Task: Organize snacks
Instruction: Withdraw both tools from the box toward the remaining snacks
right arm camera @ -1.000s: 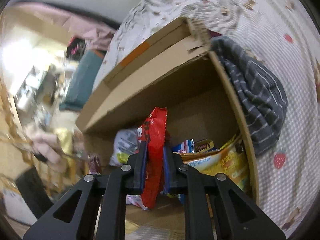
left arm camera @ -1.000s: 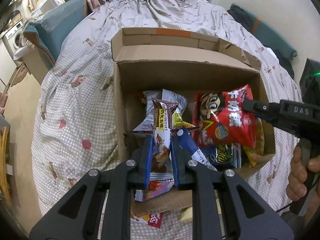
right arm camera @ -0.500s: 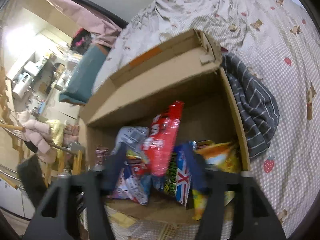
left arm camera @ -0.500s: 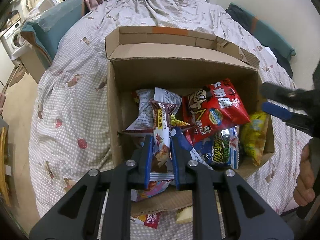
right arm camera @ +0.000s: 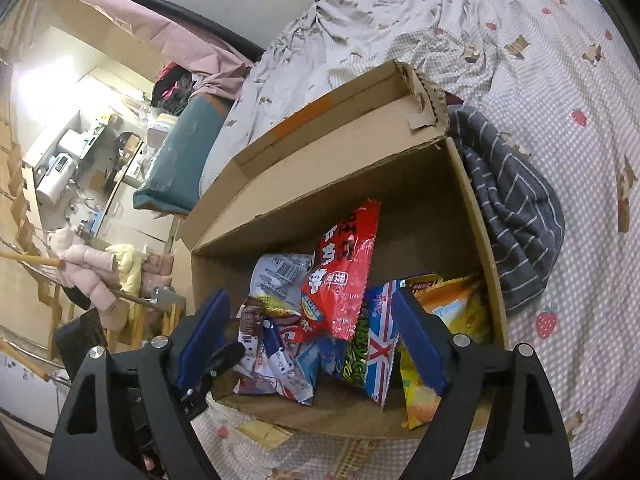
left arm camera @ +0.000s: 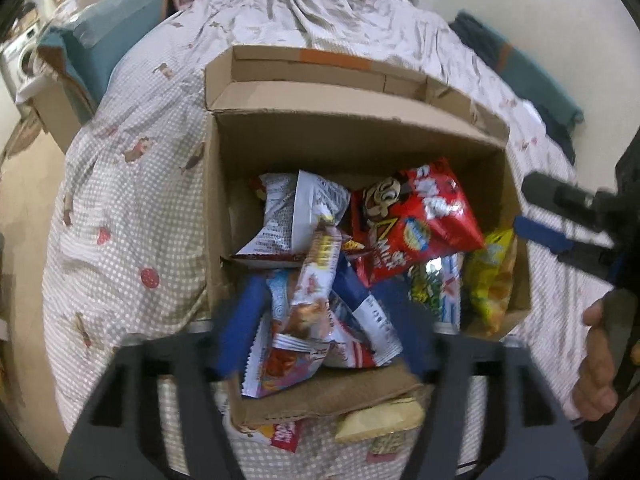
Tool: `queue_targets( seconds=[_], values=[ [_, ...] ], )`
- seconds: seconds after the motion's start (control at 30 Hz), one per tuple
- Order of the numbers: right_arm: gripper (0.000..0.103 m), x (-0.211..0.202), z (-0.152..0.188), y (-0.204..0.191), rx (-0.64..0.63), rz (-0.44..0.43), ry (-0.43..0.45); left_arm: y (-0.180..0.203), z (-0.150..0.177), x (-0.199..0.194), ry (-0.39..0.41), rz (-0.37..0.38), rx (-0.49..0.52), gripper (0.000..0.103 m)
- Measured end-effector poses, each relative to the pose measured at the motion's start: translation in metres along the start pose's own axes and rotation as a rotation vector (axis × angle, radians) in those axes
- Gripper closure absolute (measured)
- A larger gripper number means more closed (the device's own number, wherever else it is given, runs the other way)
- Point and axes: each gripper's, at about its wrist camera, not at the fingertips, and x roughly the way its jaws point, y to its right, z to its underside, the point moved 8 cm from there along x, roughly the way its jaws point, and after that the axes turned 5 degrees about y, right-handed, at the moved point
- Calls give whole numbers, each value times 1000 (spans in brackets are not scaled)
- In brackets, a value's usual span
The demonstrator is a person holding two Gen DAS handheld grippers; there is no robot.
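An open cardboard box (left arm camera: pixel 352 136) sits on the bed and holds several snack packs. A red snack bag (left arm camera: pixel 416 224) lies on top, also in the right wrist view (right arm camera: pixel 344 276). A slim chocolate bar pack (left arm camera: pixel 316 280) lies loose in the box between my left gripper's (left arm camera: pixel 324 328) spread fingers. My right gripper (right arm camera: pixel 308 344) is open and empty just over the box's near side; it shows at the right in the left wrist view (left arm camera: pixel 560 224). A yellow chip bag (left arm camera: pixel 492 276) leans at the box's right wall.
A white dotted bedspread (left arm camera: pixel 132 220) covers the bed. Two snack packs (left arm camera: pixel 380 424) lie under the box's near flap. A grey striped cloth (right arm camera: pixel 516 208) lies beside the box's far right wall. A teal cushion (left arm camera: pixel 104 40) is at the bed's left.
The right gripper opened and dropped the red bag into the box, then pulled back. The left gripper has just opened and released the chocolate bar pack into the box.
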Motion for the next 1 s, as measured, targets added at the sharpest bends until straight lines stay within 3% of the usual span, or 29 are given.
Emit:
queue_targets(
  seconds=[0.4,0.67,1.0],
  values=[
    [11,-8,11,3,-12,57,-7,-8,-1,-13,35,-38,1,31],
    [11,-24,18,2,26,46,16,-16,4,-36,63,-54,-14,31],
    [11,-37,66,14,88,65,-20,-49,32,-63,37,-87,-140,31]
  ],
)
